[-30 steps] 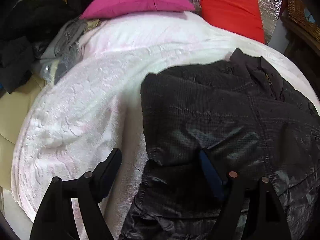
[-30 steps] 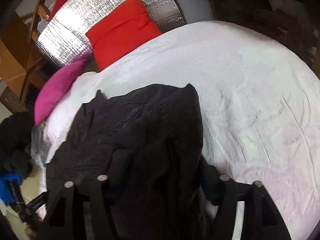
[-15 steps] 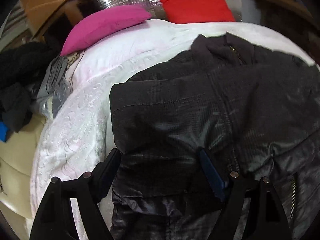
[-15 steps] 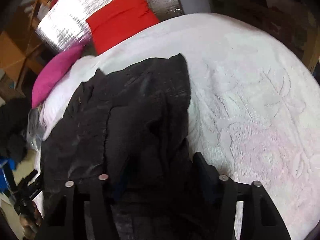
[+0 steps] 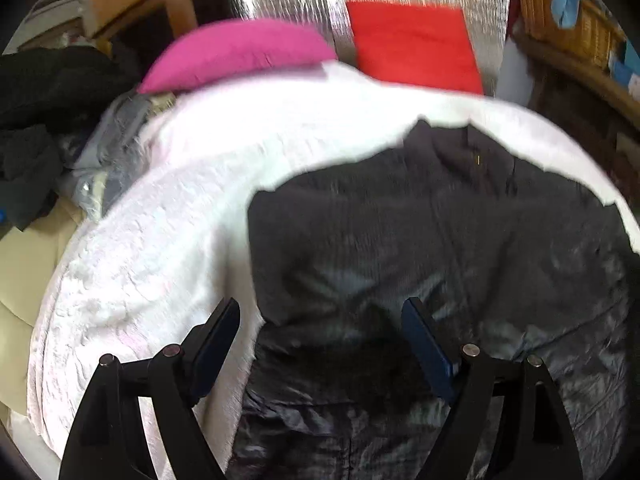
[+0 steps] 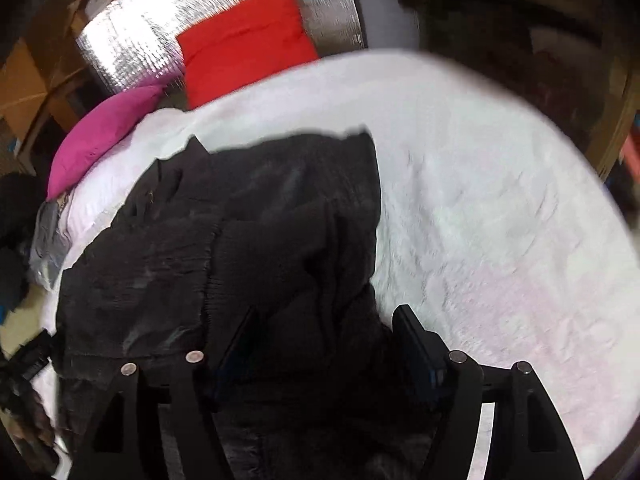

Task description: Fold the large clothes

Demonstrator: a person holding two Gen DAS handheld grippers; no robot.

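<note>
Black quilted jacket [image 5: 440, 248] spread on white bed [image 5: 160, 248], sides folded in. My left gripper [image 5: 320, 340] and right gripper [image 6: 324, 344] gape over near hem, unclamped. Next: pinch hem, fold toward collar.

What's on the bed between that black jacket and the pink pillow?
Only bare white blanket. In the left wrist view, nothing else lies on the stretch from the black jacket up to the pink pillow; the right wrist view agrees.

Cluttered bedroom: bed [image 5: 168, 240], pillows [image 5: 236, 54]
</note>
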